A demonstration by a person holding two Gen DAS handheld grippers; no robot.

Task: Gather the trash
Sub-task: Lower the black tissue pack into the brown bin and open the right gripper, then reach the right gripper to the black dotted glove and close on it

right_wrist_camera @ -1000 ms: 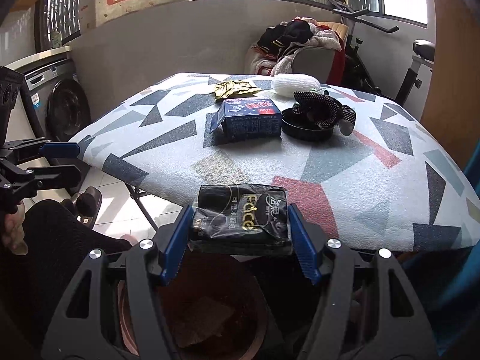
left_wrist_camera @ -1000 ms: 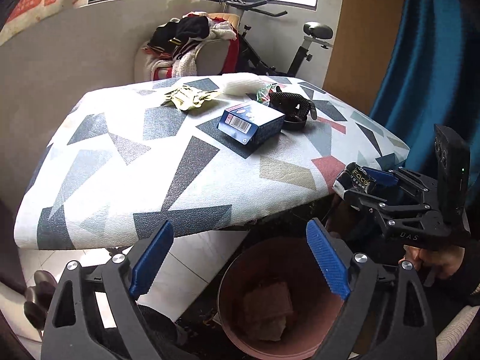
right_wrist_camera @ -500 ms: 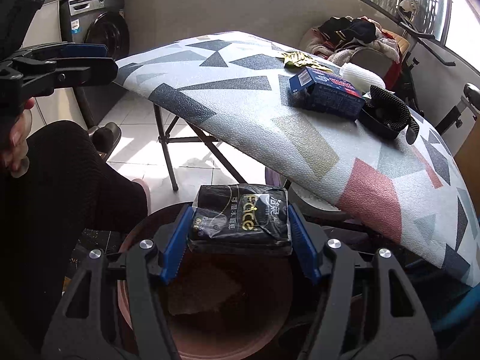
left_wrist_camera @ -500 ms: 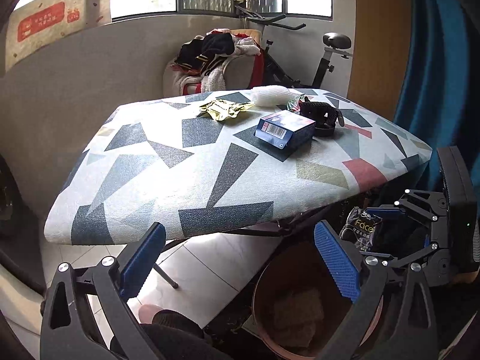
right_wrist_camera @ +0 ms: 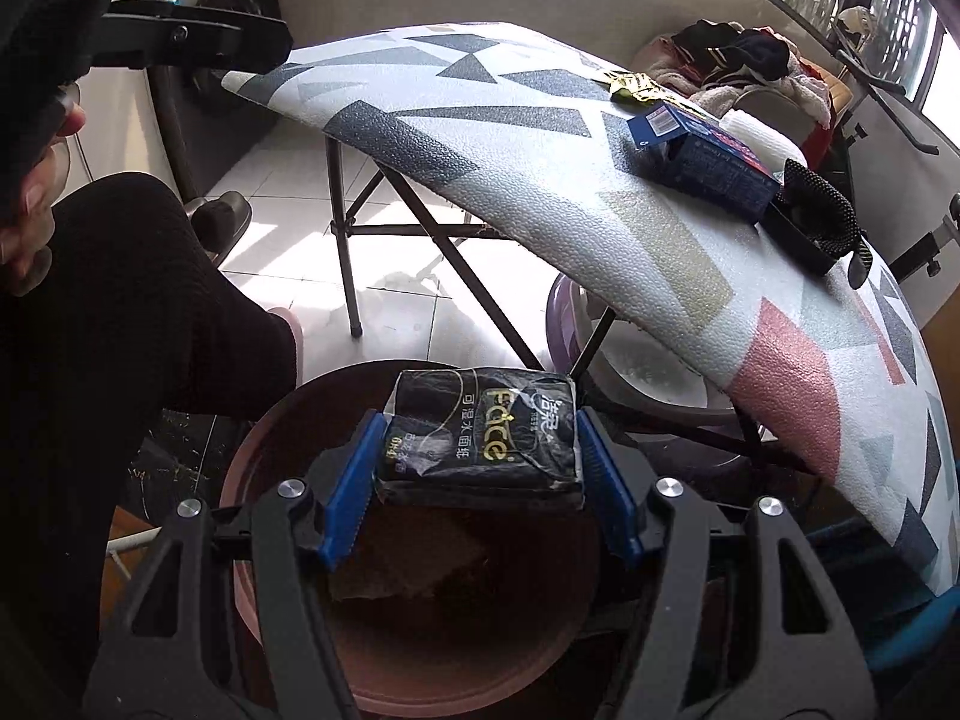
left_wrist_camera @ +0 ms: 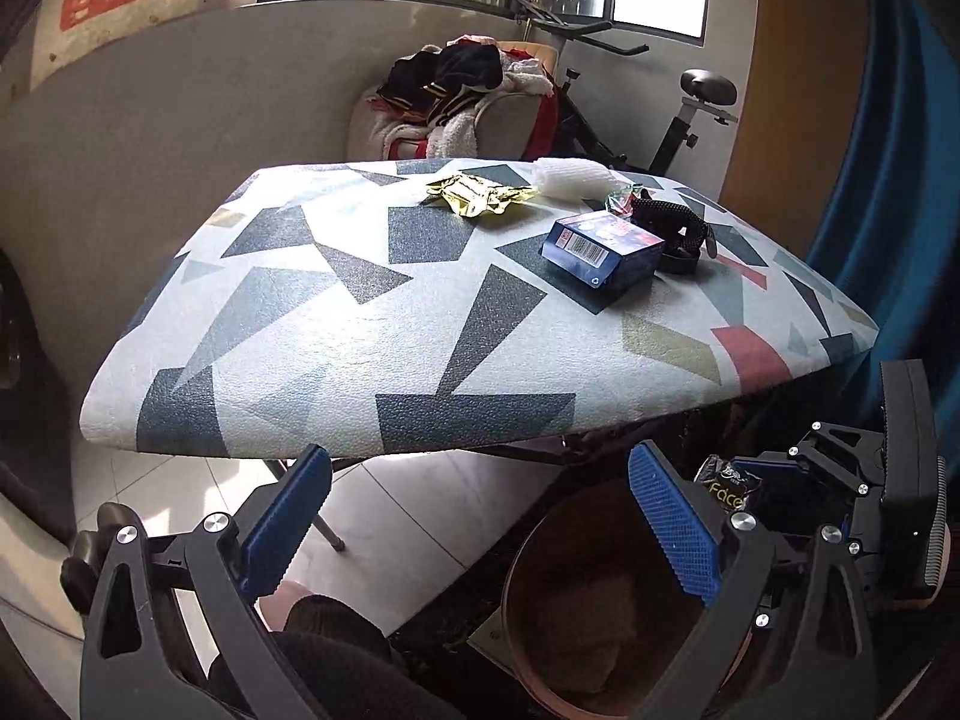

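Tissue pack [right_wrist_camera: 480,435] sits pinched in the right tool [right_wrist_camera: 474,474] above the bin [right_wrist_camera: 252,438]; the left tool [left_wrist_camera: 480,528] is spread, empty. Releasing off-centre could bounce it off the rim, I judge.

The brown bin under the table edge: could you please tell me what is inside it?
Inside the brown bin lies one crumpled brownish piece. The black tissue pack in the right hand-held gripper hides part of the bin's inside.

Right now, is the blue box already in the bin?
No, the blue box lies on the patterned table, not in the bin.
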